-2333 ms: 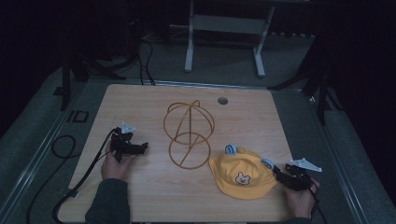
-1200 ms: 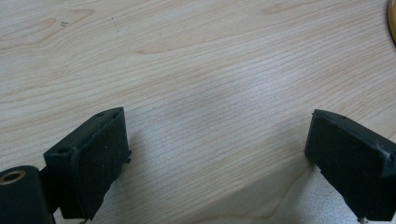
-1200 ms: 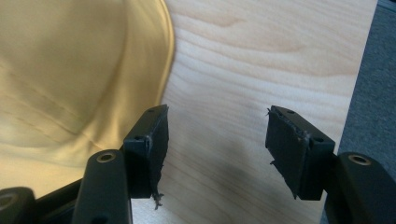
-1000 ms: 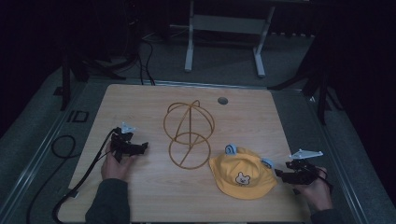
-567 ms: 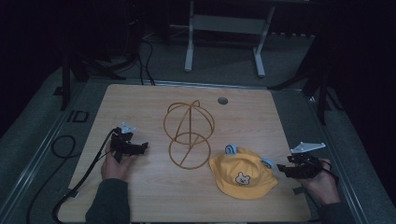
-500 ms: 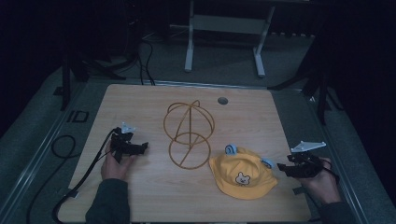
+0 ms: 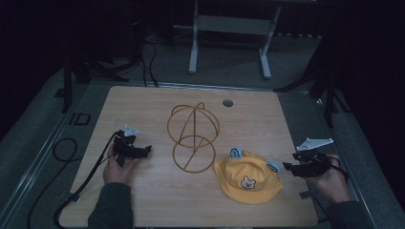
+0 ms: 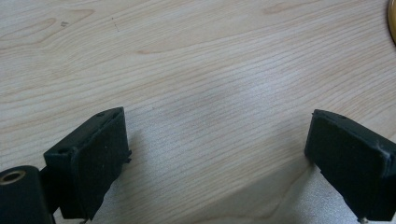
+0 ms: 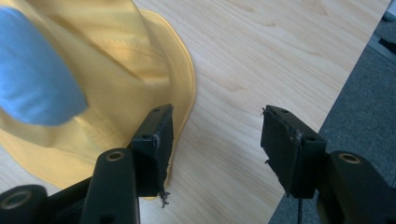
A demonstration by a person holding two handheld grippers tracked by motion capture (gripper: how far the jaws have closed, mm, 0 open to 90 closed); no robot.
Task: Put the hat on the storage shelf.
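The right gripper point(image 7: 292, 167) has risen and drawn off the hat point(image 7: 248, 177): it now hovers just beside the hat's right brim, above the counter point(image 7: 143, 105) edge, its jaws having just been closing partway with nothing between them. In the right gripper view the jaws stand released, bare wood in the gap, and the hat's brim point(image 9: 180, 93) lies just behind the left jaw without visible contact. No grasp is made.

The hat lies flat on the counter, crown up, just right of and nearer the person than the wire stand point(image 7: 193, 136); its rim looks close to the stand's base ring, but whether they touch cannot be told. One blue ear point(image 7: 235, 153) faces the stand, the other point(image 7: 272, 166) faces the right gripper.

The left gripper point(image 7: 141, 151) rests on the counter well left of the stand, jaws released and wide, plain wood between them in the left gripper view.

Judgement: the work appears to be setting the hat on the stand. The partial closing suggests the jaws are being preset for a brim pinch; the approach is not complete.

Against the earliest frame: the right gripper then sat lower and closer against the hat's brim; it now stands higher and slightly farther right. Hat, stand and left gripper are unchanged in position.
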